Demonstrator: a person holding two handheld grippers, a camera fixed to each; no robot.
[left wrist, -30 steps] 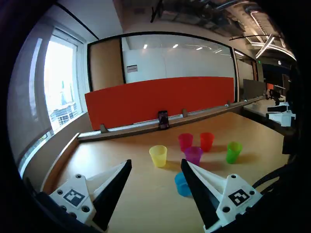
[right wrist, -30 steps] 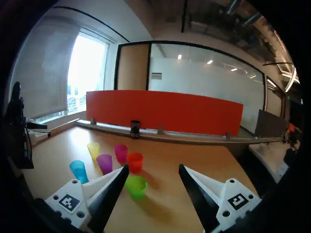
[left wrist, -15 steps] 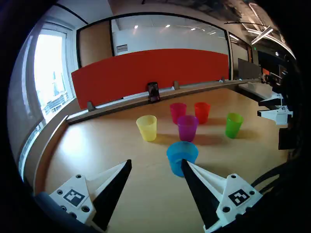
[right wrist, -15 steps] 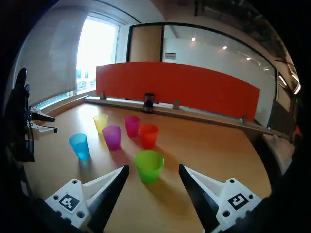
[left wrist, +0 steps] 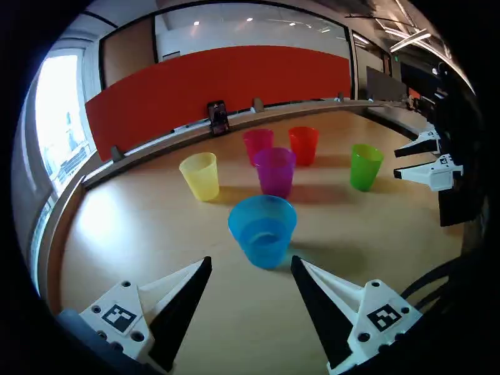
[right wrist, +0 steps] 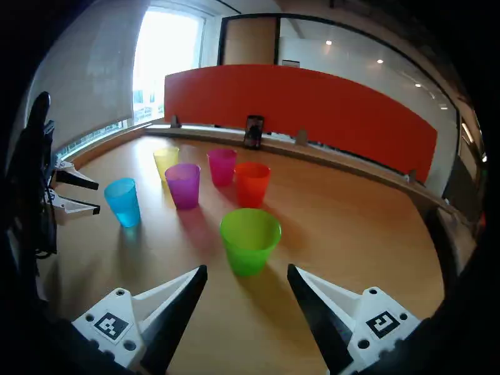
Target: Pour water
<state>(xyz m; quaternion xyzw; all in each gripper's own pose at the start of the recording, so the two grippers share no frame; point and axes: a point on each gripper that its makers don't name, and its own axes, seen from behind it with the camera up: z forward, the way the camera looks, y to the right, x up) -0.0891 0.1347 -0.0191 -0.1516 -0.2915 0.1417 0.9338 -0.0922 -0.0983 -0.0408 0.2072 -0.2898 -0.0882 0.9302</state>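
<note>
Approach to grasp: left gripper point(left wrist: 250, 260), fingers apart, faces the blue cup point(left wrist: 262, 230) on the counter point(left wrist: 144, 244); right gripper point(right wrist: 245, 267), likewise spread, faces the green cup point(right wrist: 250, 240); centre each cup between the fingers and keep it upright.

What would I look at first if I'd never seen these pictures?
The bright blue cup jumps out, standing on the wooden table just ahead of the open left claw. The green cup stands the same way ahead of the open right claw. Behind the cups, a long red screen runs along the table's far edge.
</note>
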